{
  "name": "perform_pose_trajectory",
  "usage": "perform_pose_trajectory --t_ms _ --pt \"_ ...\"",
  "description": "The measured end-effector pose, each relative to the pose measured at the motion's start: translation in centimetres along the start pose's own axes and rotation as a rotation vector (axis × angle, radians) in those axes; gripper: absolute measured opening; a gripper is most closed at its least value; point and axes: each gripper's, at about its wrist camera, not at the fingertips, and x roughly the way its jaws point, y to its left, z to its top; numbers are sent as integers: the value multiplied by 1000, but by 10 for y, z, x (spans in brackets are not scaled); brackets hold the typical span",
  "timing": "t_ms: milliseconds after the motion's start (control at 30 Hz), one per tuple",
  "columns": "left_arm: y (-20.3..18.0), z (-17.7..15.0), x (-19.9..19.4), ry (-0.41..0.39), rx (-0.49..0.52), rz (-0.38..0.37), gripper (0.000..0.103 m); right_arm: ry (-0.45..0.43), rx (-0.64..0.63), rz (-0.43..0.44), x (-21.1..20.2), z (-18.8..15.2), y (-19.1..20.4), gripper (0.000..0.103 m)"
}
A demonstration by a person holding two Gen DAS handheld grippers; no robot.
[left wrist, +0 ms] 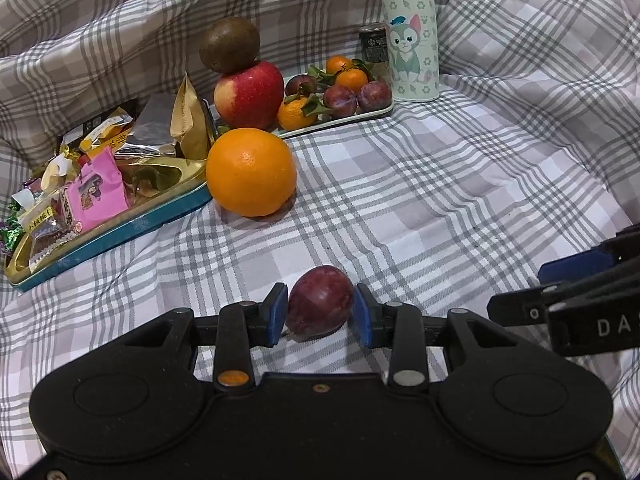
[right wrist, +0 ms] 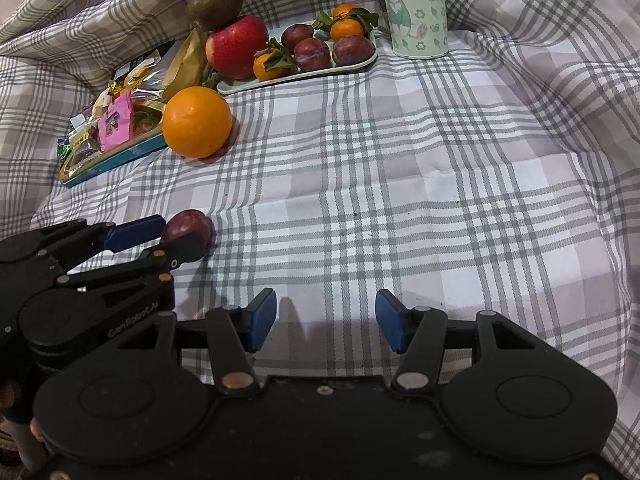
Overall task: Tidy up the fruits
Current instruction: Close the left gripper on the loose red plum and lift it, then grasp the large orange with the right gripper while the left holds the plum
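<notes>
**Plum sitting between the left claw's pads, tray not full yet**

Biggest thing first: the checked cloth point(left wrist: 460, 184) covers everything. At middle left of the left wrist view there's a teal snack tin point(left wrist: 108, 236) full of wrappers, and the pale fruit tray point(left wrist: 352, 114) sits at upper centre with an apple point(left wrist: 248, 94), a kiwi point(left wrist: 230, 44) perched on top of it, some tangerines and three plums. A cat-print bottle point(left wrist: 410, 40) stands just right of the tray. A big orange point(left wrist: 250, 172) is loose on the cloth, just beside the tin.

The loose plum point(left wrist: 320, 302) is at lower centre, resting on the cloth between the pads of the left gripper point(left wrist: 321, 314). The right pad shows a sliver of gap; the left pad I honestly can't call, but it looks like no real clamp. The right gripper point(right wrist: 326, 320) hangs apart over bare cloth, holding nothing.

My read: we're at the plum step. Next move needs a firm squeeze, then a lift over to the tray at upper centre.
</notes>
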Motion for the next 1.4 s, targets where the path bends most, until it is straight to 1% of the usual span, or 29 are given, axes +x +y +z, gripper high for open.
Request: perform_pose_trajectory --t_ms 233,333,467,600,733,967,1167,1400 --pt "-4 1 4 5 9 16 48 -1 -1 1 0 -1 2 59" --pt "-4 1 5 1 -5 15 47 -1 0 0 -1 -1 2 59" --pt "2 -1 3 4 -51 23 47 -1 -3 -1 -1 -2 4 59" --pt "13 -4 -3 15 -108 64 47 -4 -8 -4 -3 -3 9 59" --pt "33 -10 -11 28 -193 99 47 -12 -19 -2 -4 -3 14 59" --pt "63 -23 -22 16 -293 175 47 -35 -54 20 -1 1 30 59" --pt "79 -34 -22 24 -347 182 47 -60 -76 43 6 7 47 59" --pt "83 -40 -20 28 -361 175 47 -84 -102 63 17 23 65 59"
